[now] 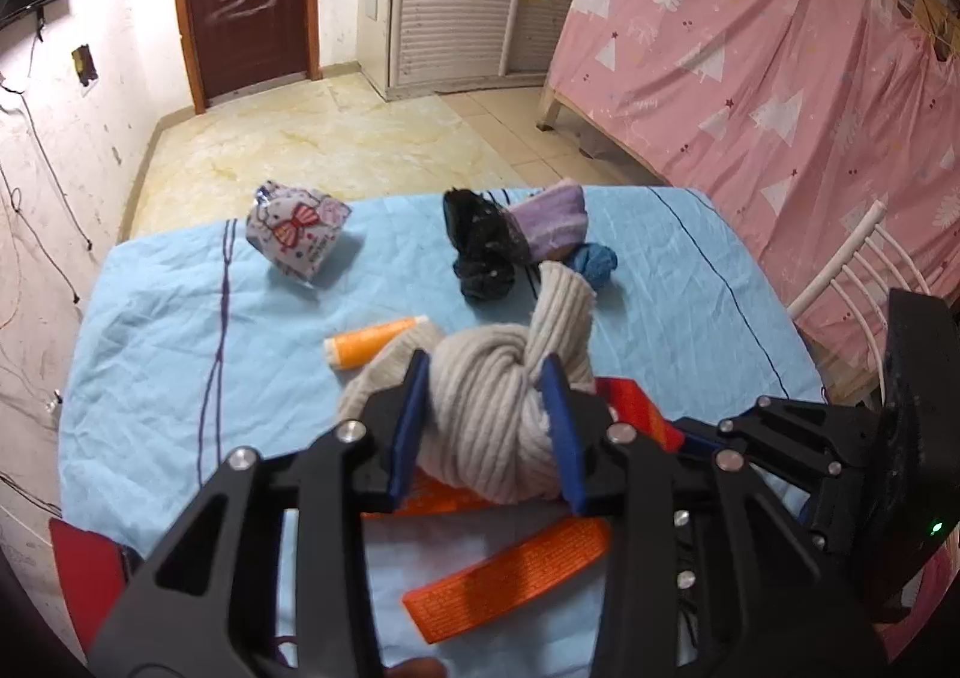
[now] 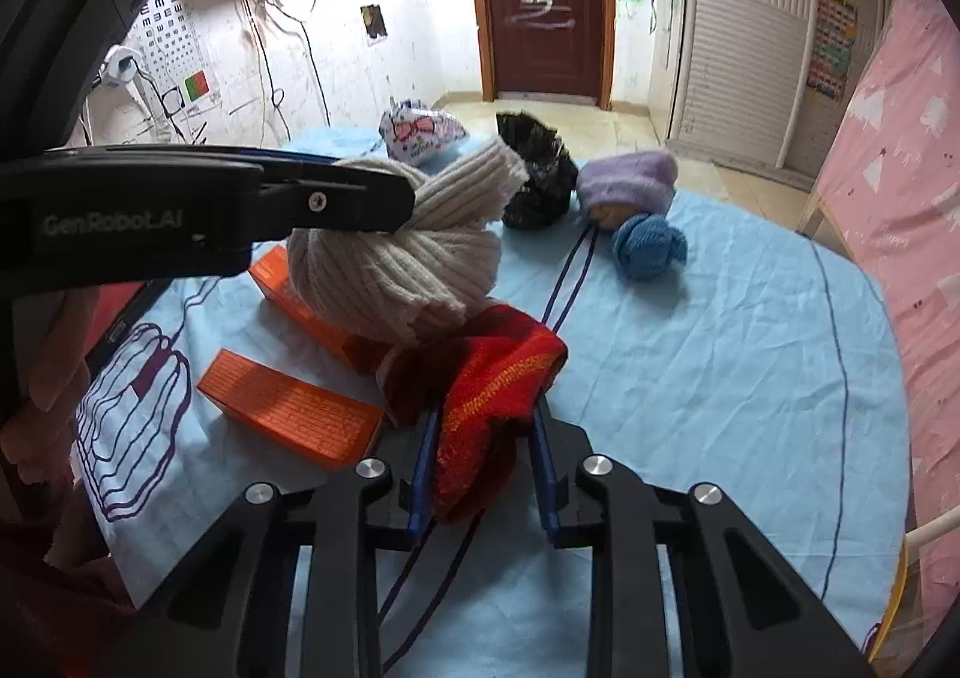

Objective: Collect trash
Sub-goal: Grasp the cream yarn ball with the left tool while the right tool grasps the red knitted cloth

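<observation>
1. far left on the blue-sheeted table [image 1: 150, 318], a cartoon-print packet [image 1: 297, 237] lies untouched, an orange tube [image 1: 375, 348] nearer in.
2. centre: the left gripper [image 1: 489, 426] is clamped on a knotted beige sock [image 1: 492, 414], its blue pads pressing both sides; two orange boxes [image 2: 288, 414] lie beneath.
3. just right, the right gripper [image 2: 483, 468] is closed on a red striped sock [image 2: 486, 408] resting on the sheet.
4. far right: black, purple and blue bundles [image 2: 648, 246] wait.
5. judged step: both grasps made; next, lift both clear and carry them to a bin, none visible here.
</observation>
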The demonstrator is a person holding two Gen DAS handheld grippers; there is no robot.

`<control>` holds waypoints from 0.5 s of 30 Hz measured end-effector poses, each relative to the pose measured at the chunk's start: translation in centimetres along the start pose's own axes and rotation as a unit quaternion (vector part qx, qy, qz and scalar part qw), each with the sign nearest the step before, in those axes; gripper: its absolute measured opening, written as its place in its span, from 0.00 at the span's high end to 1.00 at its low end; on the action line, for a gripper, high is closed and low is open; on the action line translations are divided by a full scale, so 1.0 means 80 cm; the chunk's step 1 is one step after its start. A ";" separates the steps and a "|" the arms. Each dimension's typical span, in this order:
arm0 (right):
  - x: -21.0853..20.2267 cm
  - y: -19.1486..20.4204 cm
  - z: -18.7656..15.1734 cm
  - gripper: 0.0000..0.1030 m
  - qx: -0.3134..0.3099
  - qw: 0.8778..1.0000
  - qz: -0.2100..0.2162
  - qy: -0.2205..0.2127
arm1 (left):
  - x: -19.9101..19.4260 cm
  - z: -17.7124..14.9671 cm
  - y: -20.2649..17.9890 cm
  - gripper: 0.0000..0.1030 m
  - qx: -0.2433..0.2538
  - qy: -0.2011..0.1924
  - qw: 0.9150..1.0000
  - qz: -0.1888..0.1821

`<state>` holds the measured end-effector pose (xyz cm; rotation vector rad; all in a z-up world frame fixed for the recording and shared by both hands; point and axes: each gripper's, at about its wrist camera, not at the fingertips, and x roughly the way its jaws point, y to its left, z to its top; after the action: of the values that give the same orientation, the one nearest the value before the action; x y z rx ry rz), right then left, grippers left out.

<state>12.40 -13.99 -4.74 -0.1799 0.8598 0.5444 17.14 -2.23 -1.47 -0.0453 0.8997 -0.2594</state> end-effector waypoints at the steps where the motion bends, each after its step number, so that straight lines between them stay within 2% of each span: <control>1: -0.004 -0.002 0.000 0.81 0.002 1.000 -0.002 -0.005 | -0.002 0.001 0.000 0.66 -0.001 -0.003 1.000 0.001; 8: -0.037 -0.022 0.005 0.81 0.022 0.999 -0.022 -0.038 | -0.027 0.012 -0.005 0.66 -0.001 -0.027 1.000 0.003; 15: -0.072 -0.054 -0.003 0.81 0.049 0.996 -0.036 -0.064 | -0.042 0.020 -0.034 0.66 0.017 -0.040 0.999 -0.001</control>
<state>11.46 -19.96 -0.76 -0.0847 0.7499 0.4412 15.82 -4.13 2.52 -0.0243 0.8161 -0.2729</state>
